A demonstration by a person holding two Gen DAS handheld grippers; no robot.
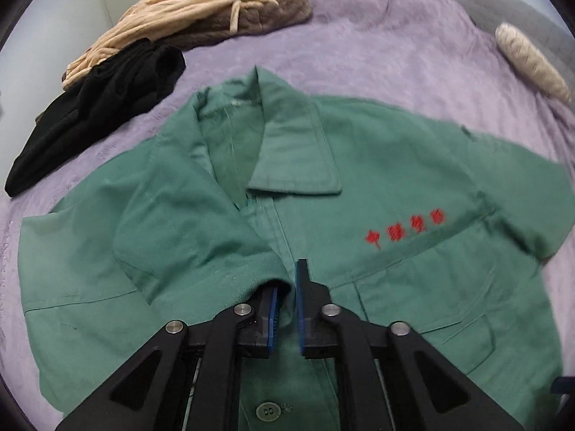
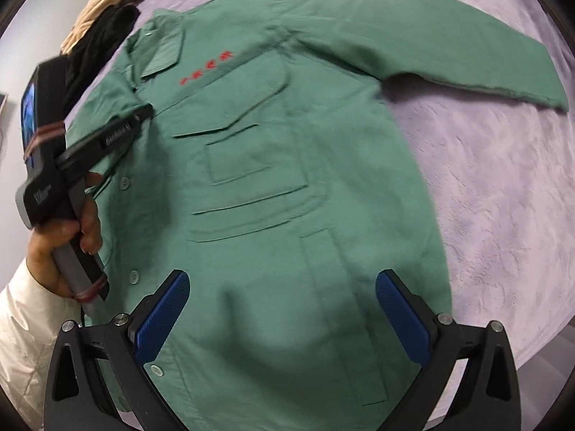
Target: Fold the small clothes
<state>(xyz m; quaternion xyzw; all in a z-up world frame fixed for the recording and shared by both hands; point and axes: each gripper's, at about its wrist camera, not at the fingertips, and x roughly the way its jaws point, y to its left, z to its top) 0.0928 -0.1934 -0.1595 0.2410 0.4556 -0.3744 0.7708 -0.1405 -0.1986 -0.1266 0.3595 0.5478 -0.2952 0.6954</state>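
one green cotton work shirt with red embroidered characters [image 2: 273, 179] lies front-up and buttoned on the lilac plush bedspread [image 2: 485, 186], collar toward the heap of other clothes. its left sleeve is already folded across the chest, while the other long sleeve [image 2: 449, 43] lies stretched out to the side. the left gripper [image 1: 287, 287] has its jaws a little apart, with the folded sleeve's cuff edge lying against the left finger; no cloth is pinched. the right gripper [image 2: 284, 309] hovers over the hem, jaws wide apart and empty. the cloth looks light, limp and mildly stiff at seams, so it should crease cleanly. the best holds are likely the outstretched sleeve's cuff and shoulder seam.
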